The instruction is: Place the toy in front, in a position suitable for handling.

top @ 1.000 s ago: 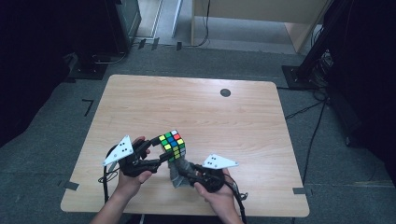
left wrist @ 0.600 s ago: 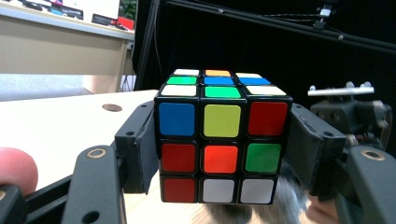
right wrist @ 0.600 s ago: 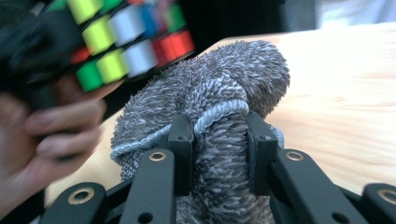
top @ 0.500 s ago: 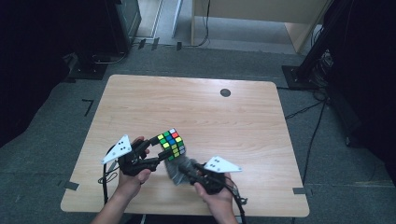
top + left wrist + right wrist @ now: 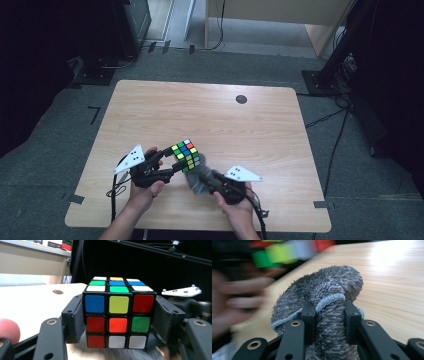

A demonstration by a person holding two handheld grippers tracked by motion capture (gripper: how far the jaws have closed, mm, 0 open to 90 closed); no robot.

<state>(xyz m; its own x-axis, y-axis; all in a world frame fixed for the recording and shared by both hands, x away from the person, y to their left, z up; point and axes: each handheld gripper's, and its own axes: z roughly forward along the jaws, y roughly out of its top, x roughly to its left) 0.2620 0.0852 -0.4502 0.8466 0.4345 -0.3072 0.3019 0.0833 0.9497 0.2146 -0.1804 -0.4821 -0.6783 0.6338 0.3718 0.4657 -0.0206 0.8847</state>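
Cube (image 5: 118,315) clamped between jaws of left gripper (image 5: 167,165), pads pressed on its two opposite sides; held near front edge of table (image 5: 210,115), at mid-width. Top face in left gripper view shows white, orange, green, blue stickers; facing side blue, yellow, red over red, orange, green. Right gripper (image 5: 329,312) pinches bunched grey cloth (image 5: 324,292), jaws narrow, hemmed edge looping across between them. In high view cloth (image 5: 198,176) sits just beside cube's lower right side; touching or not, cannot tell. Dark round spot (image 5: 241,99) on far part of table.
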